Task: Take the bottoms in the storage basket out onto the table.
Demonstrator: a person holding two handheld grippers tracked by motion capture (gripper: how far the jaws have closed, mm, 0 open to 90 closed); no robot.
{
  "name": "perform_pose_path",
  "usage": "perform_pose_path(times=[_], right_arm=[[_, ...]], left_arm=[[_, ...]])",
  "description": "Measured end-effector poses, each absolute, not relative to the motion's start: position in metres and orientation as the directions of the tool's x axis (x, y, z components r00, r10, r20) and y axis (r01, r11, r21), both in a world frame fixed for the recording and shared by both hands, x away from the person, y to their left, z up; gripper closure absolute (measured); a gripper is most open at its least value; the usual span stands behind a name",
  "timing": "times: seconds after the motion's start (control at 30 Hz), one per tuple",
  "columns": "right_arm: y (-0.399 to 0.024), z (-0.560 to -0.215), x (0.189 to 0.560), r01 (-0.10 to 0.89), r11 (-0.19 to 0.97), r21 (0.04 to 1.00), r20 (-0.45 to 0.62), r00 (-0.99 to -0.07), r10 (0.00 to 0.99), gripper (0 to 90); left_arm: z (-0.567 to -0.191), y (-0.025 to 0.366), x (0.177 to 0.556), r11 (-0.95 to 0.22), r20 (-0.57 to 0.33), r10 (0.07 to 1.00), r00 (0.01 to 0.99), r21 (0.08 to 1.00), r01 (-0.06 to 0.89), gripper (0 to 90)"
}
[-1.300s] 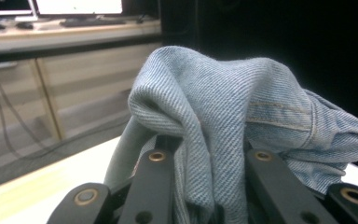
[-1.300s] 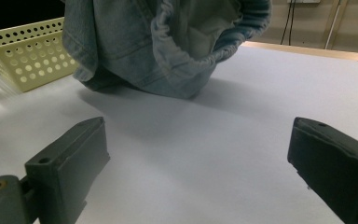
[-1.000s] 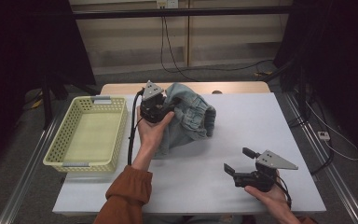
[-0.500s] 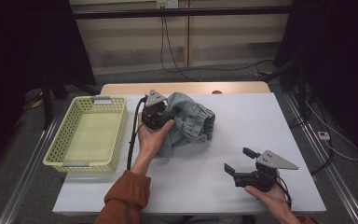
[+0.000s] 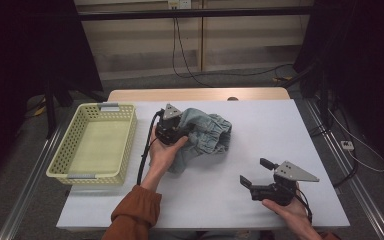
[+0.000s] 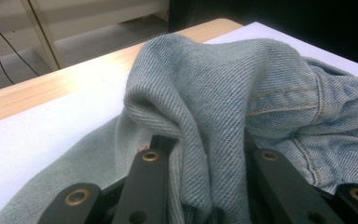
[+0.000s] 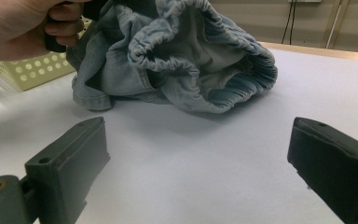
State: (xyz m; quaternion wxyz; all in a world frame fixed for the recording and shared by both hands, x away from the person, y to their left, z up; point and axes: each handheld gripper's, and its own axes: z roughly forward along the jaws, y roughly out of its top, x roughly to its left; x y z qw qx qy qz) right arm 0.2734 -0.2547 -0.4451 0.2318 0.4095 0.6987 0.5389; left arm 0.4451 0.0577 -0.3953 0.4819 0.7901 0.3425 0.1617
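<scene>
Left gripper (image 5: 182,131) has a fold of the denim shorts (image 5: 205,137) bunched between its jaws, and in the left gripper view the cloth (image 6: 242,102) rises up right out of the gap between the two black jaws, so it's a narrow grip on the fabric. The jaws have just been easing apart a touch, but the fold is still pinched in there. The person's left hand (image 5: 162,152) wraps the gripper body from below, orange sleeve (image 5: 135,212) coming up from the bottom edge.

The shorts sit crumpled in a heap around the middle of the white table (image 5: 260,125), a bit left of centre, just right of the yellow basket (image 5: 97,142) but not touching it. The elastic waistband opening (image 7: 200,60) faces the right gripper's camera.

Right gripper (image 5: 255,174) is resting low near the front right of the table, held in the right hand (image 5: 292,212), jaws spread wide with nothing between them but bare tabletop. It's well apart from the shorts, which lie further back and to the left of it. From its own view the heap sits beyond both jaws, with the left hand gripping at the top left corner.
</scene>
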Motion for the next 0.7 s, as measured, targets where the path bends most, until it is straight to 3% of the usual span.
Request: perform_pose_path(times=[0.7], right_arm=[[-0.255,-0.445,0.274,0.323,0.084,0.943,0.119,-0.559,0.820,4.7]], left_arm=[[-0.425,0.044,0.447,-0.371,-0.103,0.675,0.731,0.809,0.457,65.5]])
